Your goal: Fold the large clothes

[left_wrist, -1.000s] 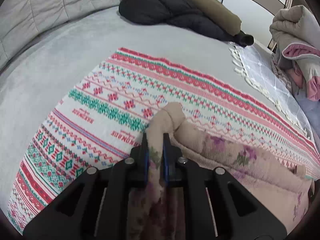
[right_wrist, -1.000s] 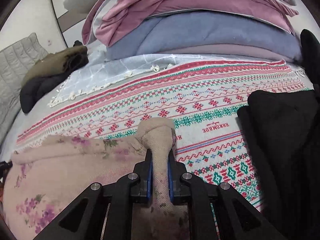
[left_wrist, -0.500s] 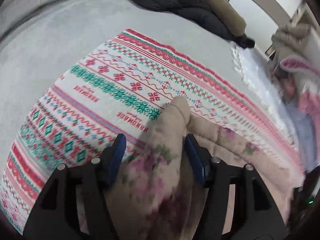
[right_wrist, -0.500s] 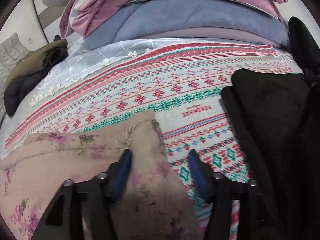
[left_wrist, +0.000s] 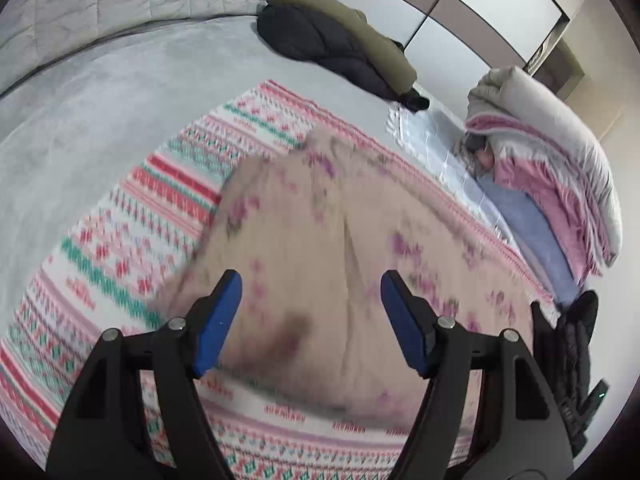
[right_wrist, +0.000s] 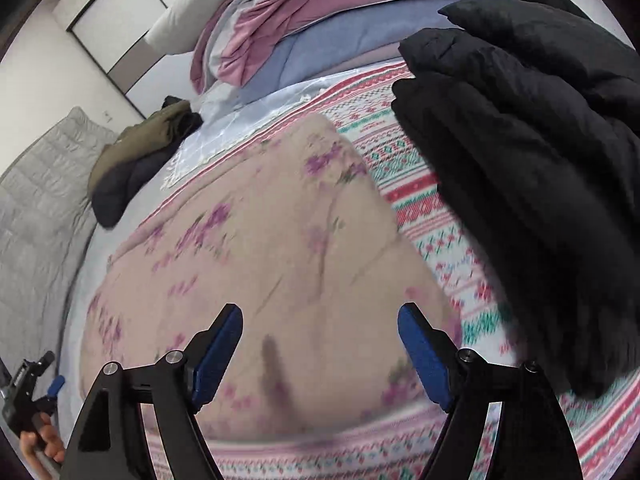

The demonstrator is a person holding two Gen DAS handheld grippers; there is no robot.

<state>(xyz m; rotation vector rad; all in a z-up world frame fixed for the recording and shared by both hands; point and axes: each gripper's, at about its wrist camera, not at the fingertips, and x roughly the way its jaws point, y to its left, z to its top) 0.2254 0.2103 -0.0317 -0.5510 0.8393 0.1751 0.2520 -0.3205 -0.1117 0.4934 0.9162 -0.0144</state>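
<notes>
A beige garment with purple flowers [left_wrist: 320,248] lies folded flat on a patterned red, green and white blanket [left_wrist: 132,240]. It also shows in the right wrist view [right_wrist: 256,264]. My left gripper [left_wrist: 311,320] is open and empty, raised above the garment's near edge. My right gripper [right_wrist: 320,354] is open and empty too, above the same garment near its right side. Both views are blurred by motion. The other hand-held gripper [right_wrist: 28,396] shows at the far left of the right wrist view.
A black puffer jacket [right_wrist: 532,168] lies on the blanket right of the garment. An olive and black coat [left_wrist: 340,40] lies at the far side of the grey bed [left_wrist: 100,92]. Piled pink, blue and grey bedding [left_wrist: 552,184] sits at the right.
Both grippers opened and let go of the floral garment, then lifted back. The garment now lies flat on the blanket.
</notes>
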